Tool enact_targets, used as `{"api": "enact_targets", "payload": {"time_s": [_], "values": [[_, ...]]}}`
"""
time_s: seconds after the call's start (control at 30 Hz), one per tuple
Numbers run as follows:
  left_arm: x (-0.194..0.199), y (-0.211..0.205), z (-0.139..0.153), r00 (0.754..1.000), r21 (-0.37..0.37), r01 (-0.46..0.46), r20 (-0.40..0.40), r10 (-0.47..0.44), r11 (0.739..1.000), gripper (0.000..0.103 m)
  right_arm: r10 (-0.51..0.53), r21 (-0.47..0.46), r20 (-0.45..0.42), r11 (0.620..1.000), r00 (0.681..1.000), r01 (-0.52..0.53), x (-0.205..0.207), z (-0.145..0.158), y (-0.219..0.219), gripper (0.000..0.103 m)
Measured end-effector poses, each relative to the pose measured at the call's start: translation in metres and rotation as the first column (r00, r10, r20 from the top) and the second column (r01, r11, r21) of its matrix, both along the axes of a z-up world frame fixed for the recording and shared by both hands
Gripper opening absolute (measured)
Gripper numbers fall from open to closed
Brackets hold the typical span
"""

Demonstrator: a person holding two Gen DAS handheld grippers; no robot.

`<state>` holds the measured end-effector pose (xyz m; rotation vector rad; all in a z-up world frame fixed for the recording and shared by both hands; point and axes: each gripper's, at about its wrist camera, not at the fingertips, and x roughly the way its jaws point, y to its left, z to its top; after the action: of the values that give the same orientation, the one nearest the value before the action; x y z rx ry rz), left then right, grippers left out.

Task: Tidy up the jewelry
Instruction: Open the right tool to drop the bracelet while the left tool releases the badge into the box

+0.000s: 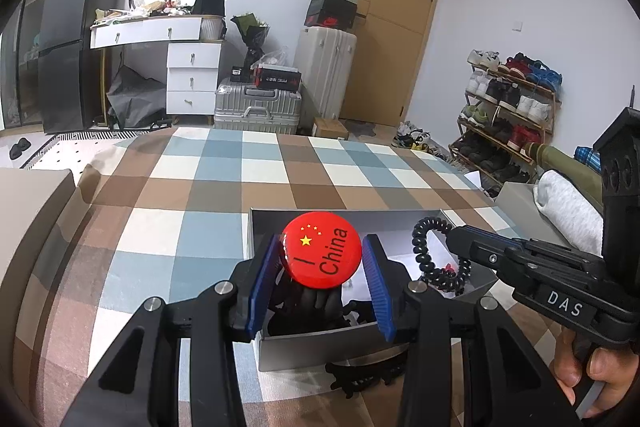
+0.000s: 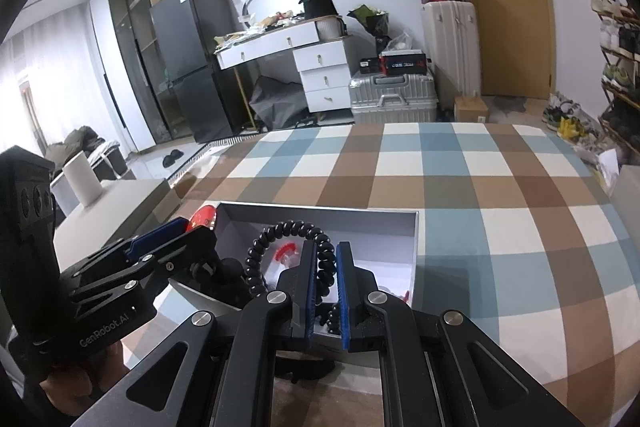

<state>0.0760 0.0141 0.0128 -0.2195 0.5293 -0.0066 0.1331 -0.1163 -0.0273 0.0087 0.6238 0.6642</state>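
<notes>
My left gripper is shut on a round red badge marked "I China", held over the near left part of a grey open box. My right gripper is shut on a black spiral hair tie, held over the same box. The hair tie also shows in the left wrist view, hanging from the right gripper. Dark items and a small red piece lie inside the box. The left gripper shows at the box's left rim, with the badge's edge behind it.
The box stands on a checked blue, brown and white bedcover. A black object lies in front of the box. A grey box lid lies to the left. Suitcases, a dresser and a shoe rack stand beyond the bed.
</notes>
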Motion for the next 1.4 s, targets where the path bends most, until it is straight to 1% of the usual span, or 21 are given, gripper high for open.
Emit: {"api": "enact_targets", "payload": {"time_s": [0.17,0.27,0.33,0.4,0.47,0.53,0.6,0.67,0.73,0.8,0.87,1.0,1.03,1.07,1.13,1.2,1.23,1.27,1.3,1.37,1.4], "values": [[-0.001,0.000,-0.001,1.000,0.006,-0.002,0.004,0.002,1.000,0.037,-0.040,0.008,-0.034,0.999,0.999,0.041,0.007,-0.002,-0.005,0.011],[-0.002,-0.001,-0.001,1.000,0.006,0.002,0.005,-0.002,1.000,0.037,-0.042,0.011,-0.019,0.999,0.999,0.042,0.005,0.003,-0.010,0.011],[-0.001,-0.001,-0.001,1.000,0.008,0.005,0.008,-0.005,1.000,0.037,-0.037,0.012,-0.013,0.999,0.999,0.037,0.002,0.005,-0.012,0.016],[-0.001,-0.001,-0.001,1.000,0.009,0.007,0.008,-0.007,1.000,0.037,-0.027,0.019,-0.023,0.999,0.999,0.028,-0.003,0.005,-0.016,0.028],[0.000,-0.002,-0.001,1.000,0.014,0.007,0.006,-0.007,1.000,0.037,-0.007,0.031,-0.025,0.999,1.000,0.008,-0.009,0.005,-0.021,0.037],[-0.001,-0.003,0.000,1.000,0.022,0.009,0.007,-0.009,1.000,0.037,0.006,0.025,-0.016,1.000,1.000,-0.006,-0.016,0.005,-0.024,0.039],[-0.001,-0.005,0.000,1.000,0.028,0.012,0.009,-0.013,1.000,0.037,0.008,0.012,-0.002,1.000,1.000,-0.008,-0.023,0.004,-0.027,0.048],[-0.001,-0.006,0.000,1.000,0.032,0.015,0.008,-0.015,0.999,0.037,0.007,0.009,-0.004,1.000,1.000,-0.007,-0.028,0.002,-0.031,0.053],[-0.001,-0.007,-0.001,1.000,0.037,0.017,0.004,-0.017,0.999,0.037,0.009,0.004,-0.004,1.000,1.000,-0.009,-0.032,0.000,-0.035,0.055],[-0.001,-0.008,-0.001,1.000,0.048,0.016,0.004,-0.016,0.999,0.037,0.000,0.000,-0.002,1.000,1.000,0.000,-0.034,-0.001,-0.039,0.064],[-0.002,-0.009,-0.002,1.000,0.052,0.013,0.005,-0.014,0.999,0.037,-0.005,0.009,-0.010,1.000,1.000,0.005,-0.034,-0.004,-0.045,0.068],[-0.001,-0.009,-0.001,1.000,0.053,0.012,0.000,-0.012,0.999,0.037,0.000,0.005,-0.026,1.000,1.000,0.000,-0.035,-0.008,-0.049,0.072],[-0.001,-0.010,-0.001,1.000,0.054,0.013,-0.001,-0.012,0.998,0.039,0.001,-0.001,-0.028,1.000,1.000,-0.001,-0.035,-0.008,-0.050,0.072],[-0.002,-0.010,-0.001,1.000,0.051,0.015,0.000,-0.015,0.999,0.043,0.001,-0.003,-0.029,1.000,1.000,-0.001,-0.034,-0.007,-0.050,0.073],[-0.002,-0.011,-0.001,1.000,0.043,0.025,0.004,-0.025,0.999,0.048,-0.007,0.010,-0.028,1.000,1.000,0.007,-0.035,-0.006,-0.054,0.077],[-0.002,-0.013,-0.001,0.999,0.045,0.032,0.001,-0.032,0.998,0.051,-0.006,0.024,-0.035,1.000,0.999,0.007,-0.037,-0.006,-0.056,0.078],[-0.002,-0.014,0.000,0.999,0.047,0.033,0.000,-0.033,0.998,0.055,-0.003,0.023,-0.037,1.000,0.999,0.004,-0.037,-0.005,-0.057,0.078],[-0.003,-0.015,0.000,0.999,0.046,0.038,0.000,-0.038,0.998,0.061,-0.001,0.017,-0.035,1.000,0.999,0.002,-0.038,-0.005,-0.057,0.078],[-0.004,-0.015,0.000,0.999,0.044,0.042,0.002,-0.042,0.998,0.065,-0.002,0.014,-0.033,1.000,0.999,0.002,-0.038,-0.005,-0.057,0.078],[-0.006,-0.017,0.001,0.999,0.055,0.029,0.012,-0.030,0.998,0.081,-0.006,0.016,-0.034,1.000,0.999,0.006,-0.039,-0.005,-0.058,0.081],[-0.007,-0.017,0.001,1.000,0.061,0.021,0.016,-0.022,0.998,0.083,-0.004,0.018,-0.039,1.000,0.999,0.004,-0.038,-0.005,-0.057,0.082]]}}
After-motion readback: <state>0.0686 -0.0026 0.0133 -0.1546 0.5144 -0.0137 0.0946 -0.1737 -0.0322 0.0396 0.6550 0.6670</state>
